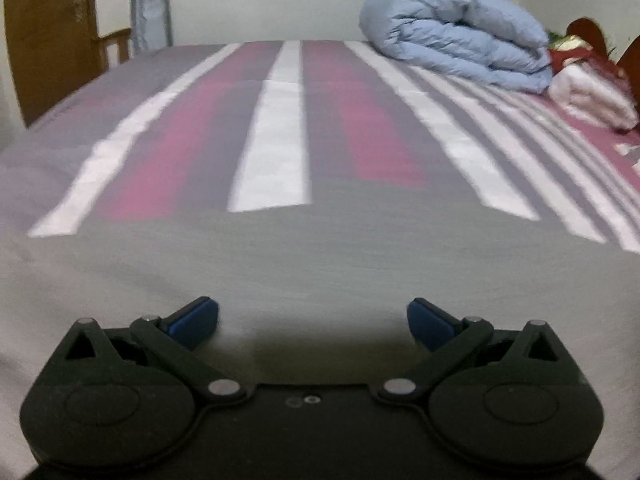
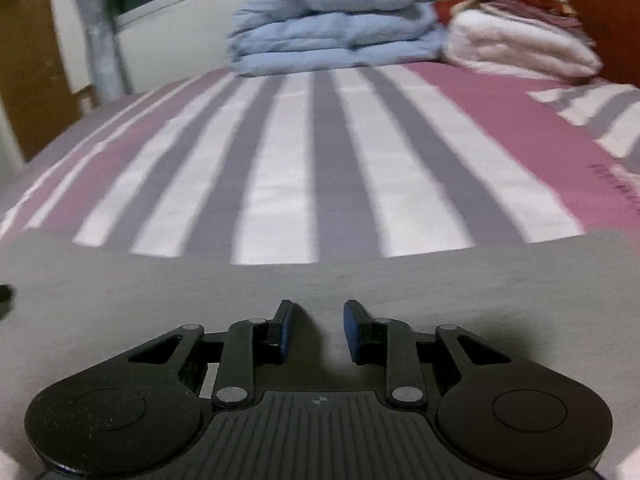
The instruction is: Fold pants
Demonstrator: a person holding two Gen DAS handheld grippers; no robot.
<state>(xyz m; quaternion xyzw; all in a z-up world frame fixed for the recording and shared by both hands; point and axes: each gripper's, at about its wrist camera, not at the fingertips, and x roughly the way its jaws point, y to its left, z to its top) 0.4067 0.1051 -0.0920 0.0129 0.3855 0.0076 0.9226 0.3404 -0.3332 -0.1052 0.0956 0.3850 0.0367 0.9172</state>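
Note:
Grey pants (image 1: pixel 320 264) lie flat on the striped bed, filling the near part of the left wrist view, and they also fill the near part of the right wrist view (image 2: pixel 320 280). My left gripper (image 1: pixel 313 322) is wide open just above the grey cloth, holding nothing. My right gripper (image 2: pixel 318 330) is open with a narrower gap between its blue pads, low over the same cloth, with nothing between them. A dark bit at the right wrist view's left edge may be the other gripper.
The bed sheet (image 1: pixel 276 132) has pink, grey and white stripes. A folded blue duvet (image 1: pixel 460 40) lies at the far end, with white and red bedding (image 2: pixel 520 40) beside it. A wooden door (image 1: pixel 48 40) stands far left.

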